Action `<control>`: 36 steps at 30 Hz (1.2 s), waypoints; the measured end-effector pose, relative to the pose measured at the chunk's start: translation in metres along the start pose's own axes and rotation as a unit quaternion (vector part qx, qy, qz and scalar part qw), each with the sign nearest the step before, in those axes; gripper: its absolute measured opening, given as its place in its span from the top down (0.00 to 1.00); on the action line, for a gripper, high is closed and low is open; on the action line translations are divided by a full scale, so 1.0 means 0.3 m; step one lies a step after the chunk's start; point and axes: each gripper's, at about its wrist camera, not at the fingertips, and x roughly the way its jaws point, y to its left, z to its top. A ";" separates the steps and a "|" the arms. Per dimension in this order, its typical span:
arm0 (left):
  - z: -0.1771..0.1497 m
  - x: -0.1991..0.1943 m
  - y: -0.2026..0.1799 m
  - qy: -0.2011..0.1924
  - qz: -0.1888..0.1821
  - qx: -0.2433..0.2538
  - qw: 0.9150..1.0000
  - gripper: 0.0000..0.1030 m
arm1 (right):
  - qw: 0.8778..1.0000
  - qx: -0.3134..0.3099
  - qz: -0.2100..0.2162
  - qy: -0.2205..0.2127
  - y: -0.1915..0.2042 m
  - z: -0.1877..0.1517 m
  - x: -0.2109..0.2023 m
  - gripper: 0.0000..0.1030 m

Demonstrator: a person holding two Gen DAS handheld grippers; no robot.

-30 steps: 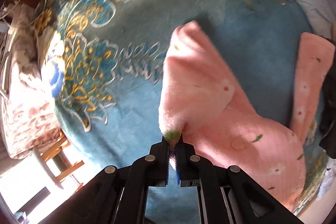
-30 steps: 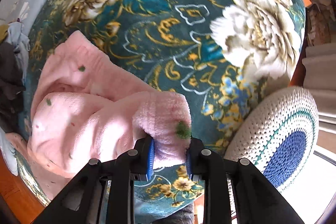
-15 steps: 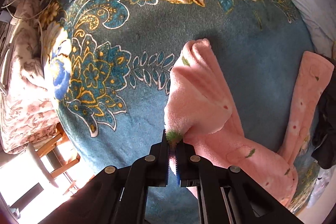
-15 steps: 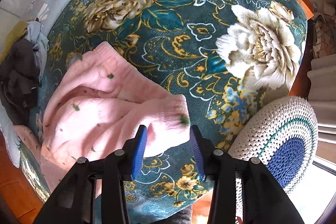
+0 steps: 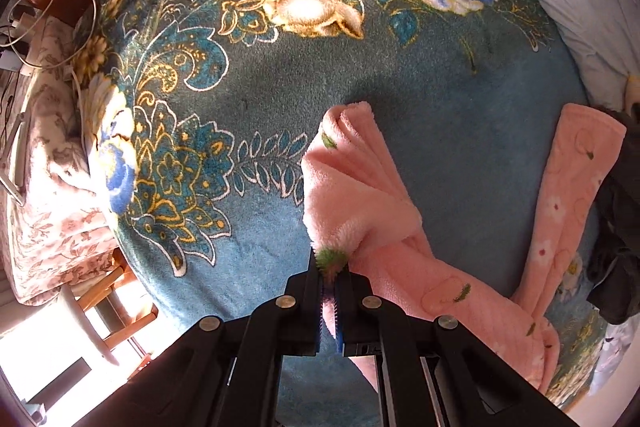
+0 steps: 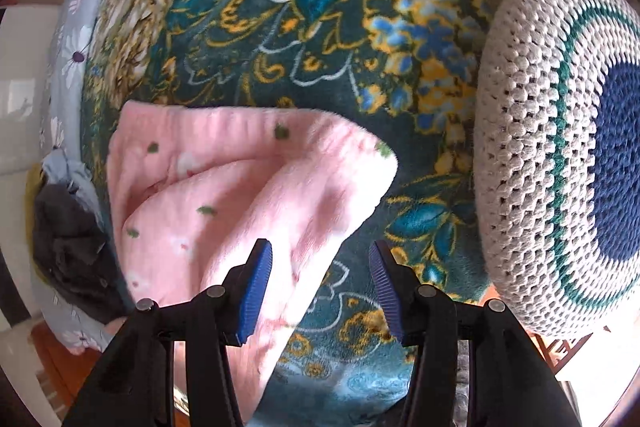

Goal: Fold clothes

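Observation:
A fluffy pink garment (image 5: 360,183) with small green and white prints lies on a teal floral blanket (image 5: 248,87). My left gripper (image 5: 330,267) is shut on a green-marked edge of it, holding a fold up off the blanket. One pink leg (image 5: 568,195) stretches along the right side. In the right wrist view the same pink garment (image 6: 240,187) lies folded over on the blanket (image 6: 280,27). My right gripper (image 6: 320,267) is open, its blue pads (image 6: 256,287) apart, just above the garment's near edge and holding nothing.
A crocheted white and blue round cushion (image 6: 560,147) sits right of the blanket. Dark clothes (image 6: 68,247) lie at the left, also seen as dark clothes (image 5: 616,227). A floral quilt (image 5: 48,187), white cables (image 5: 52,7) and a wooden stool (image 5: 104,315) are at the bed's left side.
My right gripper opened and let go of the pink garment's edge, then drew back and down. My left gripper stayed shut on its edge while the view pulled back.

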 end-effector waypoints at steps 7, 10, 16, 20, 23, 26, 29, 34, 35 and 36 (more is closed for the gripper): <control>0.023 -0.069 -0.028 -0.021 -0.019 -0.012 1.000 0.96 | 0.997 0.074 0.013 0.006 0.043 0.033 0.085 0.92; 0.035 -0.117 -0.057 -0.038 -0.040 -0.012 0.998 0.96 | 0.999 0.004 0.043 -0.006 0.195 0.062 0.016 0.95; 0.061 -0.289 -0.214 -0.086 -0.129 0.028 0.987 0.96 | 0.976 -0.150 0.142 -0.071 0.591 0.150 -0.308 0.95; 0.057 -0.425 -0.276 -0.126 -0.179 0.065 0.974 0.96 | 0.945 -0.238 0.190 -0.121 0.721 0.120 -0.537 0.95; 0.038 -0.427 -0.244 -0.129 -0.176 0.070 0.973 0.96 | 0.945 -0.261 0.154 -0.124 0.667 0.097 -0.537 0.95; 0.001 -0.305 -0.160 -0.097 -0.137 0.048 0.985 0.96 | 0.966 -0.233 0.075 -0.087 0.501 0.107 -0.394 0.95; -0.056 -0.140 -0.056 -0.057 -0.071 0.015 0.996 0.96 | 0.984 -0.174 0.009 -0.036 0.311 0.134 -0.213 0.95; -0.175 0.034 0.066 -0.007 -0.006 -0.021 1.000 0.96 | 0.988 -0.132 -0.071 0.030 0.127 0.150 -0.037 0.95; -0.198 0.051 0.083 -0.001 -0.003 -0.028 1.000 0.96 | 0.988 -0.127 -0.079 0.036 0.110 0.152 -0.024 0.95; -0.214 0.059 0.094 0.000 -0.002 -0.030 1.000 0.96 | 0.987 -0.127 -0.086 0.039 0.099 0.153 -0.016 0.95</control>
